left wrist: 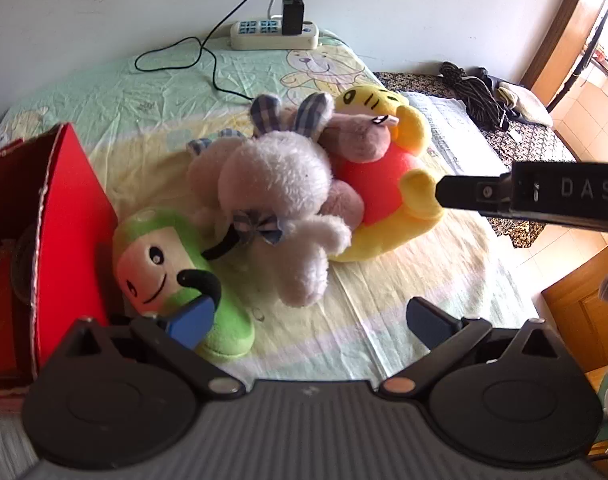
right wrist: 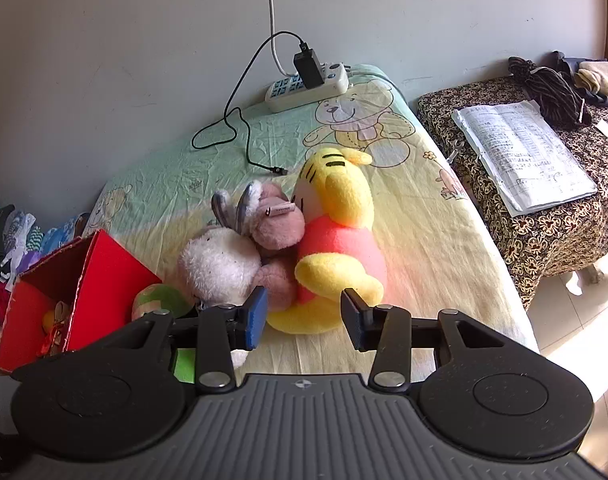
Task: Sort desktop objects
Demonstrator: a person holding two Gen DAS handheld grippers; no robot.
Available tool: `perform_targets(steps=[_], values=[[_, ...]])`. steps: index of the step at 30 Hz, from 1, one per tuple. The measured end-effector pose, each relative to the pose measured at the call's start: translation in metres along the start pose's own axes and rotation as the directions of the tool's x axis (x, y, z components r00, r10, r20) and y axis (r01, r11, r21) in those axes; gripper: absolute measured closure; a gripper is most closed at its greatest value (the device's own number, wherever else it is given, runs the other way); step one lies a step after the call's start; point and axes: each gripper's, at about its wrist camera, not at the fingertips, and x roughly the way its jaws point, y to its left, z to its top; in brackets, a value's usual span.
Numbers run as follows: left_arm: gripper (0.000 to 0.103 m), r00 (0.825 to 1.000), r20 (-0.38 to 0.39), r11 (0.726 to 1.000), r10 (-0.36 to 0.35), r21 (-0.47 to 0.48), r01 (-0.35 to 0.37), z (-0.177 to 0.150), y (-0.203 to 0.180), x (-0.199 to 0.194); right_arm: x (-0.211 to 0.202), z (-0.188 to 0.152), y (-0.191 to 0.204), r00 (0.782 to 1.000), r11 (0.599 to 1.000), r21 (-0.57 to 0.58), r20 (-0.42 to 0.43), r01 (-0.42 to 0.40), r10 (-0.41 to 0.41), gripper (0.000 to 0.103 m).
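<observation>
Plush, cardboard and matt plastic

My tongs are matt black plastic with ribbed grey housing; the white rabbit [left wrist: 280, 184] is shaggy plush, the yellow bear [right wrist: 335, 240] smoother fleece, the red box [left wrist: 60, 216] raw-edged cardboard, the sheet [right wrist: 423, 208] creased printed cloth.

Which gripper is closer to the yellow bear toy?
Right. The right gripper is open right at the yellow bear toy, its fingers nearly on its base. The left gripper is open by the green plush.

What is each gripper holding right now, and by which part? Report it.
Nothing is held. The left gripper is open above the sheet beside the green plush; the right gripper is open in front of the yellow bear plush.
</observation>
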Motion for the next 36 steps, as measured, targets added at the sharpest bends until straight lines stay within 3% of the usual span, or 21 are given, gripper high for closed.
perform_targets(steps=[7,13,15,18,20,24,29,36], values=[[0.001,0.991,0.097,0.987,-0.096,0.136,0.083,0.006,-0.022,-0.005,0.004,0.018,-0.024,0.998,0.999,0.019,0.043,-0.042,0.041,0.060],[0.005,0.970,0.098,0.970,-0.224,0.123,0.212,0.019,-0.055,0.021,0.035,0.043,-0.065,0.994,0.993,0.052,-0.031,-0.107,0.109,0.060],[0.005,0.971,0.107,0.972,-0.215,0.122,0.202,0.024,-0.064,0.032,0.046,0.050,-0.080,0.985,0.985,0.082,-0.065,-0.152,0.158,0.060],[0.005,0.977,0.099,0.976,-0.188,0.128,0.174,0.029,-0.072,0.048,0.069,0.060,-0.097,0.951,0.958,0.139,-0.149,-0.252,0.272,0.059],[0.005,0.978,0.093,0.978,-0.185,0.120,0.174,0.033,-0.072,0.054,0.080,0.062,-0.097,0.944,0.959,0.117,-0.179,-0.258,0.276,0.059],[0.005,0.978,0.108,0.981,-0.181,0.094,0.171,0.041,-0.067,0.062,0.102,0.067,-0.101,0.910,0.944,0.104,-0.250,-0.313,0.330,0.058],[0.005,0.979,0.105,0.984,-0.177,0.054,0.172,0.050,-0.060,0.074,0.120,0.070,-0.098,0.903,0.945,0.046,-0.284,-0.322,0.322,0.050],[0.001,0.983,0.095,0.986,-0.157,0.066,0.151,0.058,-0.063,0.081,0.132,0.073,-0.107,0.882,0.934,0.078,-0.308,-0.350,0.356,0.050]])
